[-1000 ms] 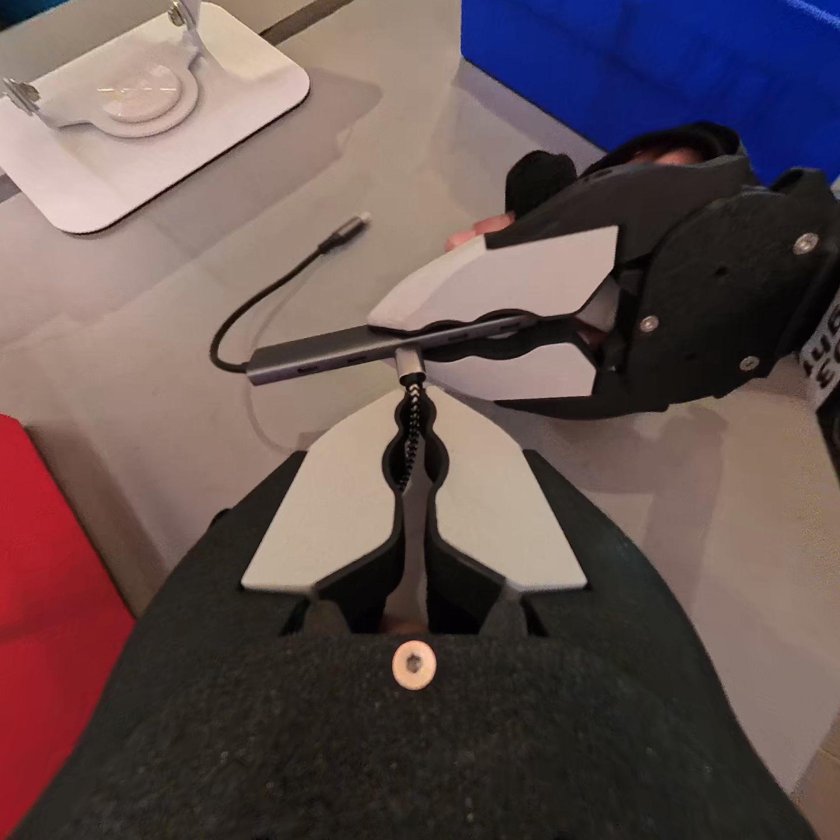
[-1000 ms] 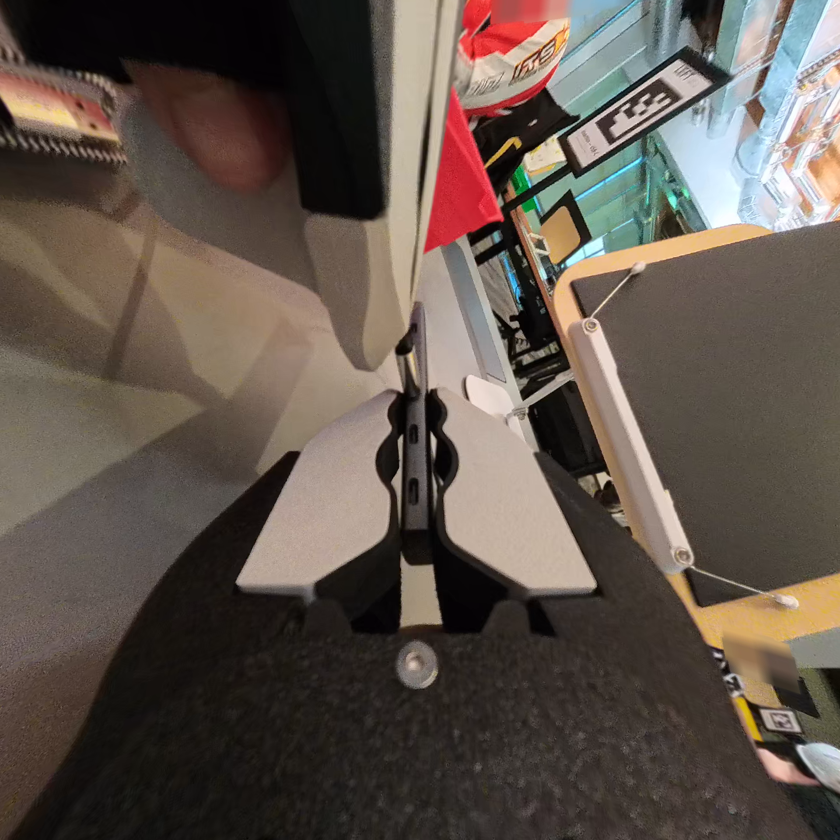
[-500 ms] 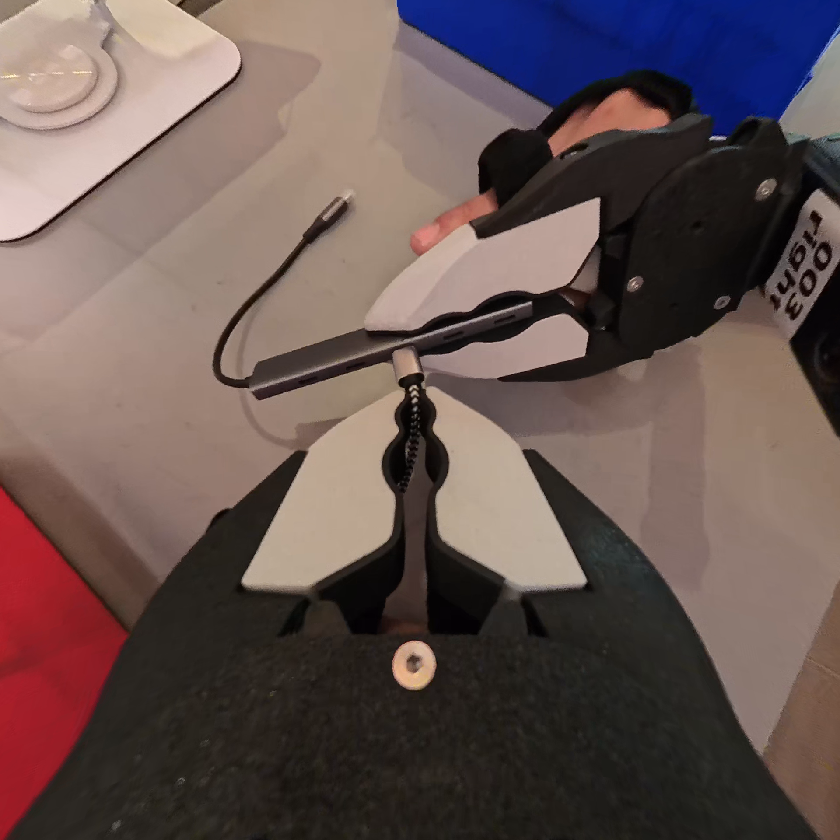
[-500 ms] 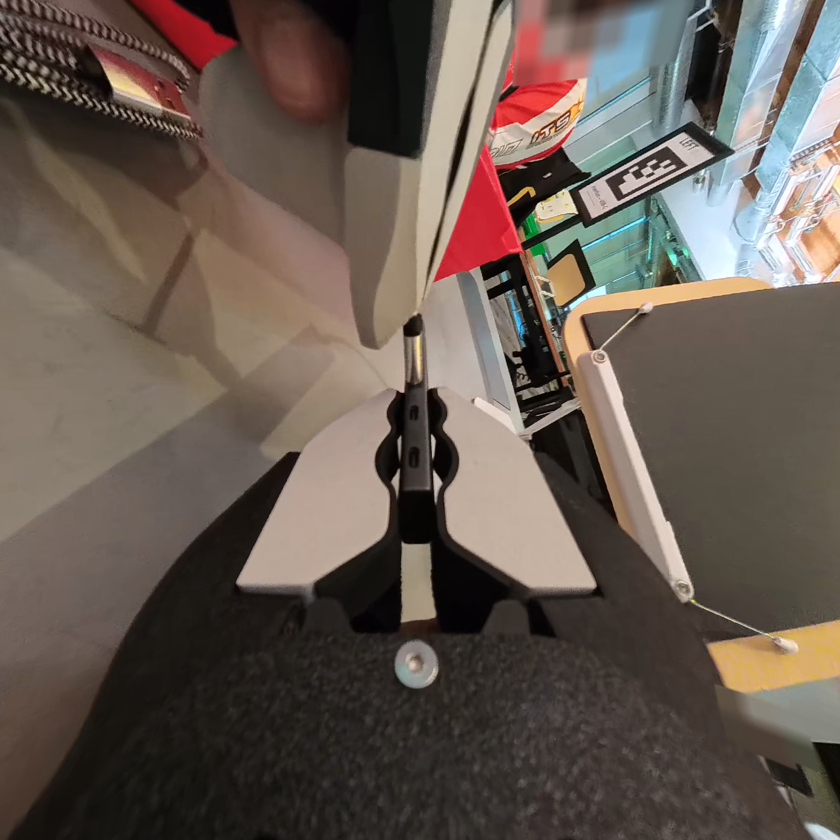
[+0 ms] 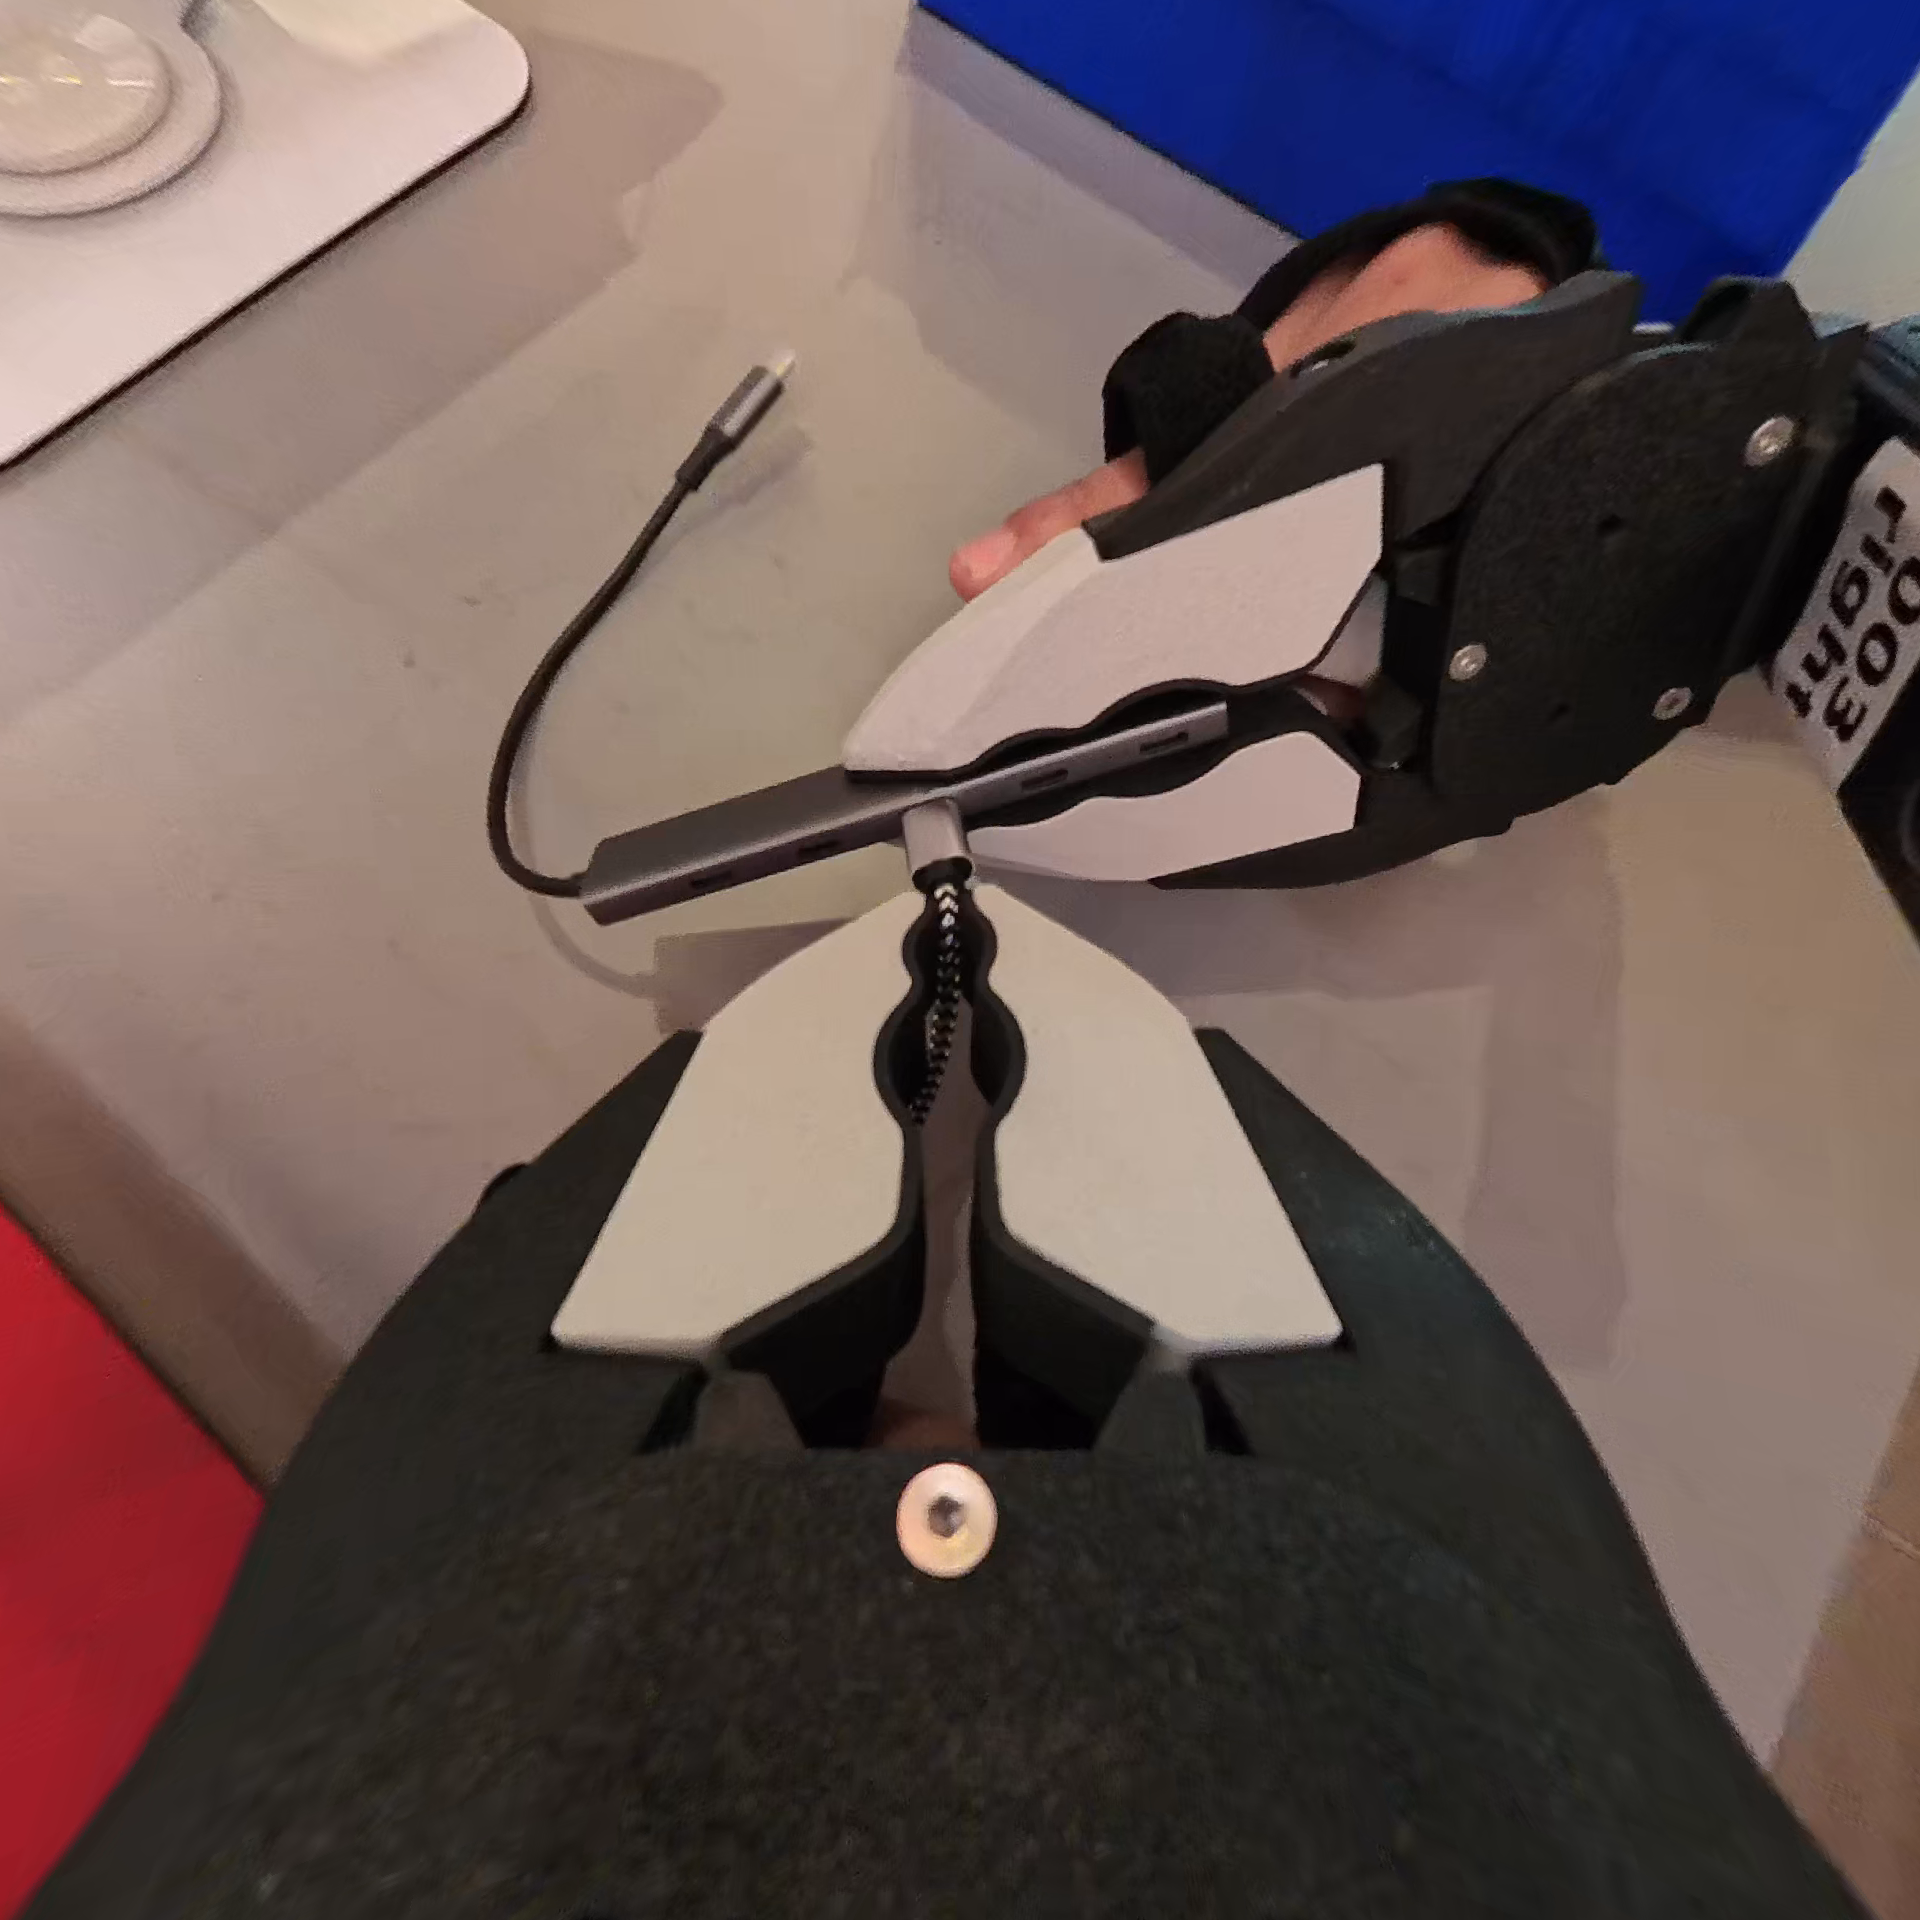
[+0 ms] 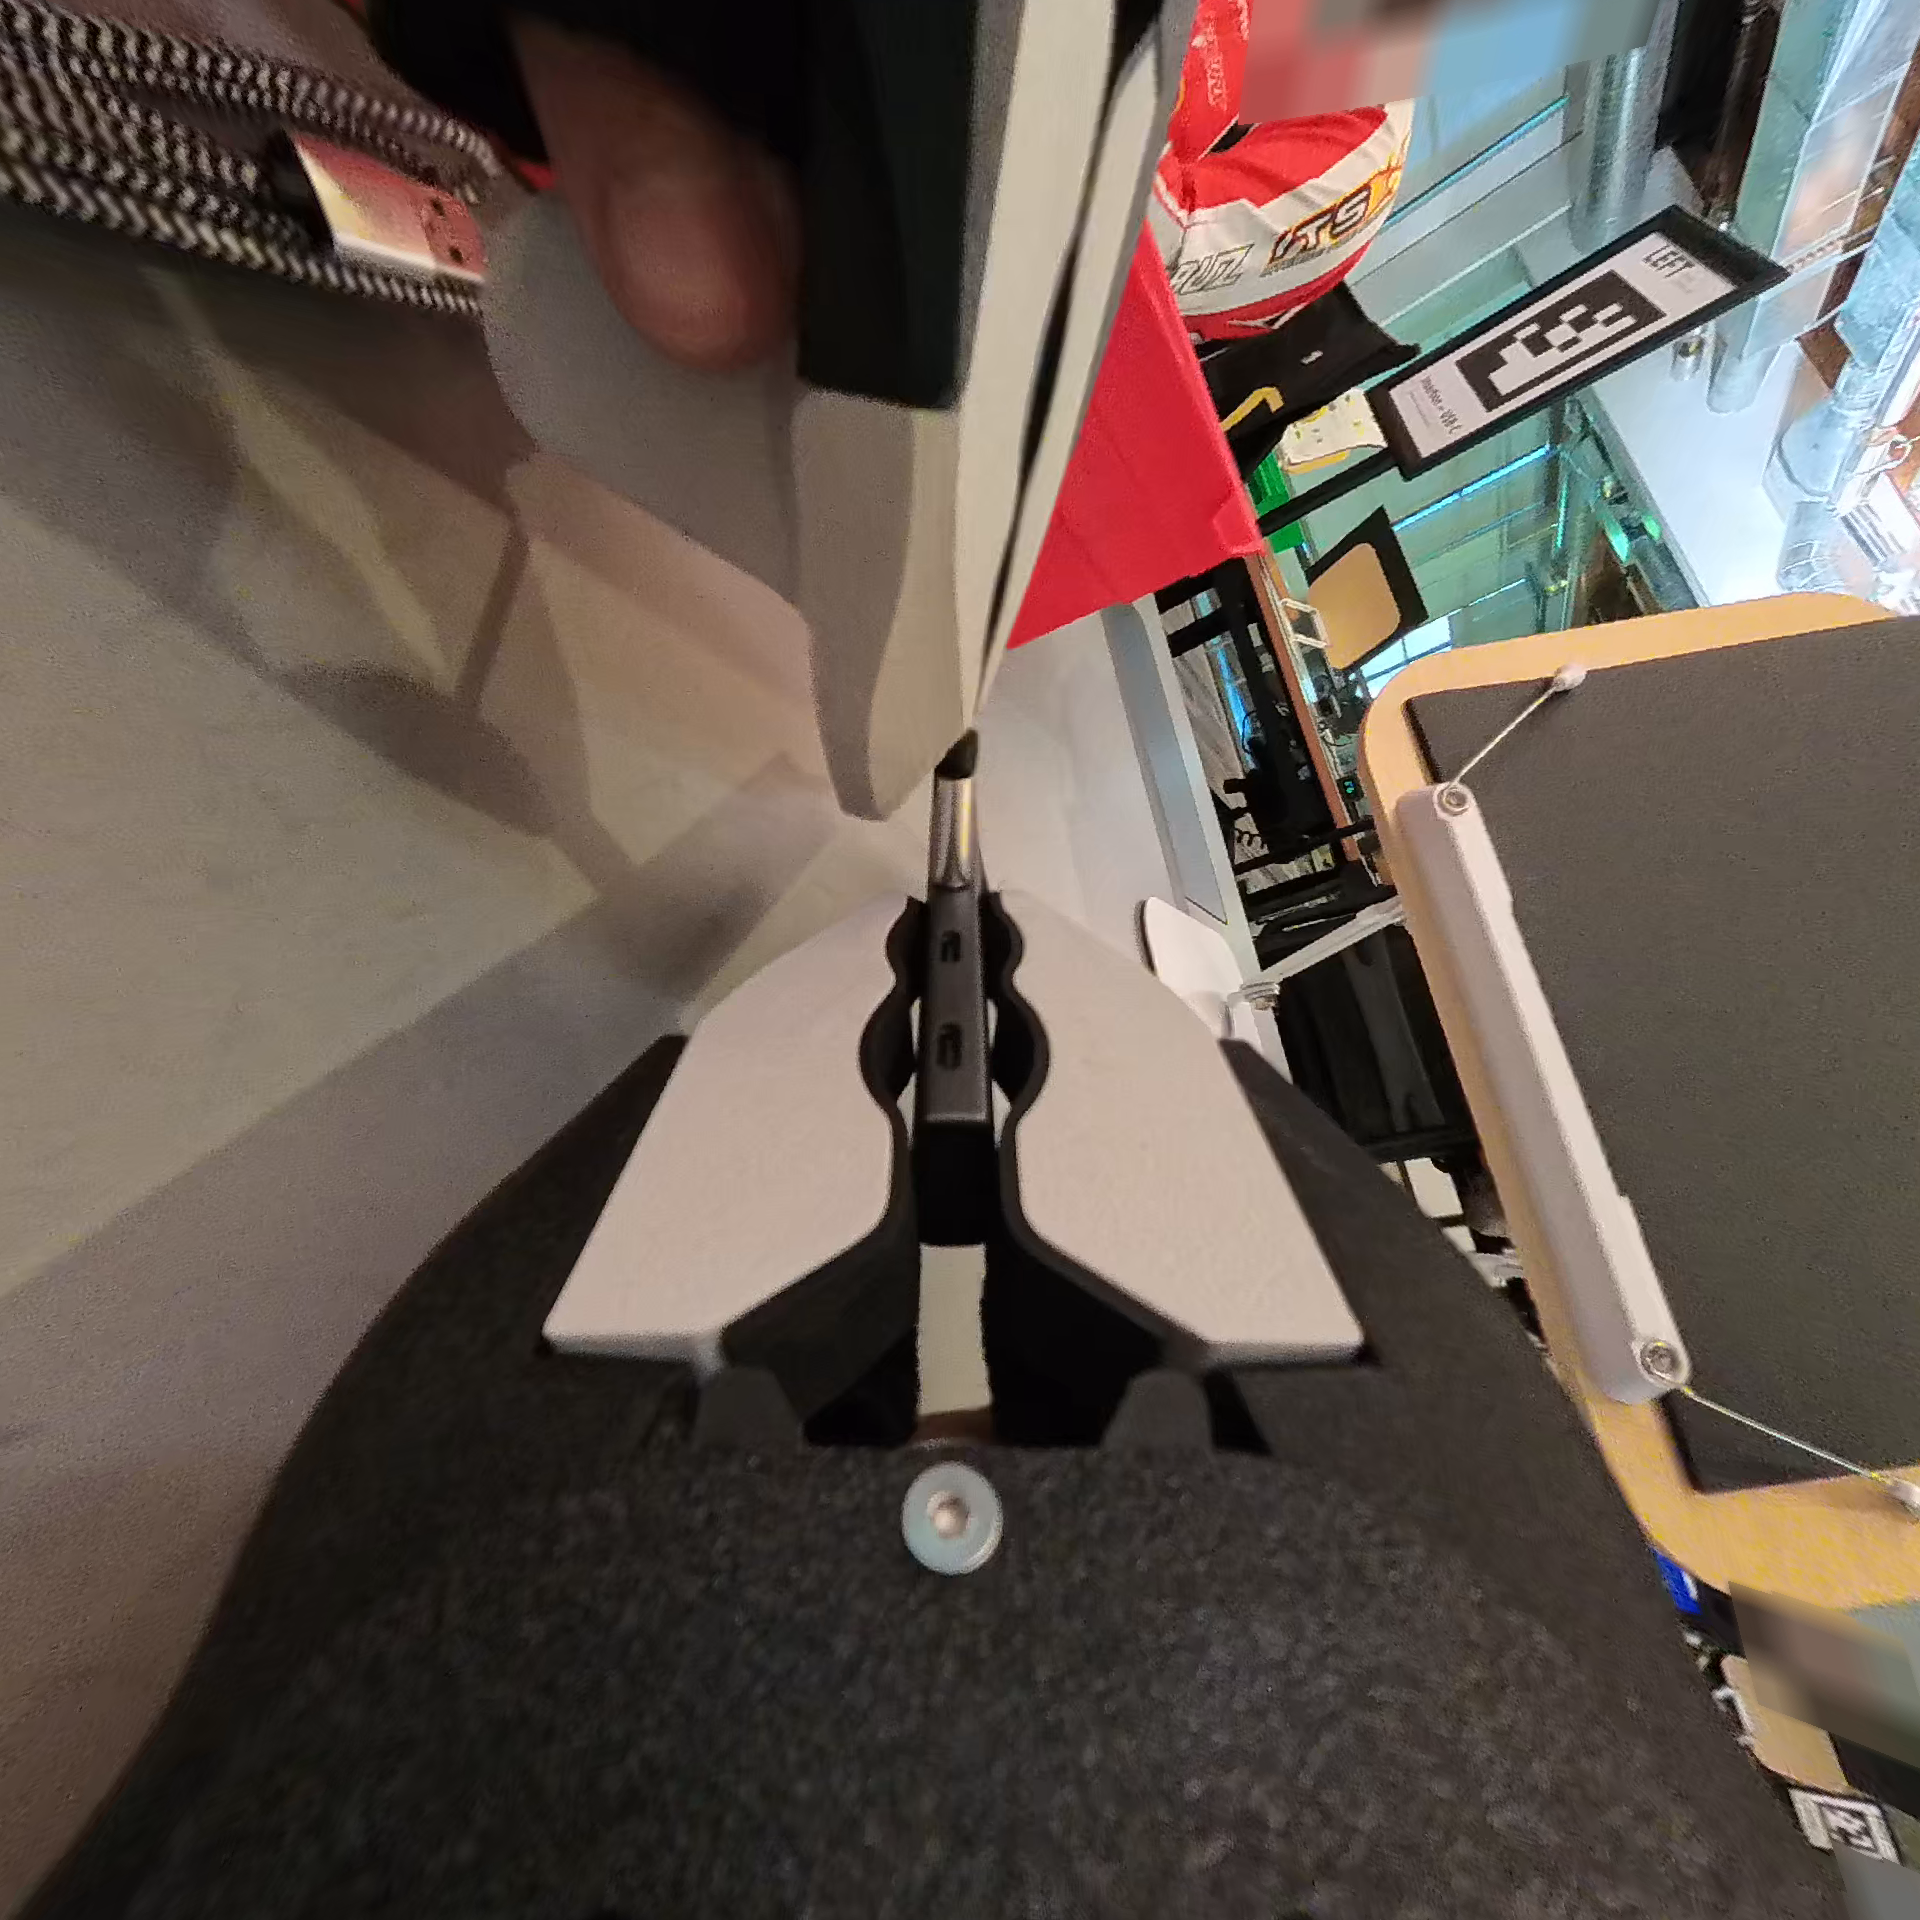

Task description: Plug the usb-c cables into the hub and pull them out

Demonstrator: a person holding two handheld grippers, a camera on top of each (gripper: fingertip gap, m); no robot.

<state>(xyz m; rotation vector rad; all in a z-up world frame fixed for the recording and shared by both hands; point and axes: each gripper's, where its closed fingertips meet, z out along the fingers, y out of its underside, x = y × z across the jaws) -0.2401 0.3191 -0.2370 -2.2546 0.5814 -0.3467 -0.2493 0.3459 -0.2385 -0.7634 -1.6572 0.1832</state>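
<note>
A slim grey hub (image 5: 727, 857) is held level above the table by my right gripper (image 5: 925, 795), which is shut on its right end. My left gripper (image 5: 948, 935) is shut on a black-and-white braided cable (image 5: 940, 1023). The cable's silver usb-c plug (image 5: 935, 836) sits in a port on the hub's side. In the right wrist view my right gripper (image 6: 951, 914) clamps the hub (image 6: 951, 1049), and the plug (image 6: 954, 831) runs from it up into the left gripper's fingers (image 6: 1018, 416). The hub's own short lead ends in a plug (image 5: 743, 405) lying on the table.
A white pad with a round stand (image 5: 312, 177) lies at the far left, a blue object (image 5: 1455, 104) at the back, something red (image 5: 83, 1507) at the near left. A braided cable with a usb-a plug (image 6: 400, 223) lies behind the left gripper. A black board in a wooden frame (image 6: 1714, 987) stands to the right. Both grippers' tips are close together, under 4 cm apart.
Both grippers, with the hub and cable joined, have drifted away from the white pad. Both grips are unchanged and the plug stays at the hub's port.
</note>
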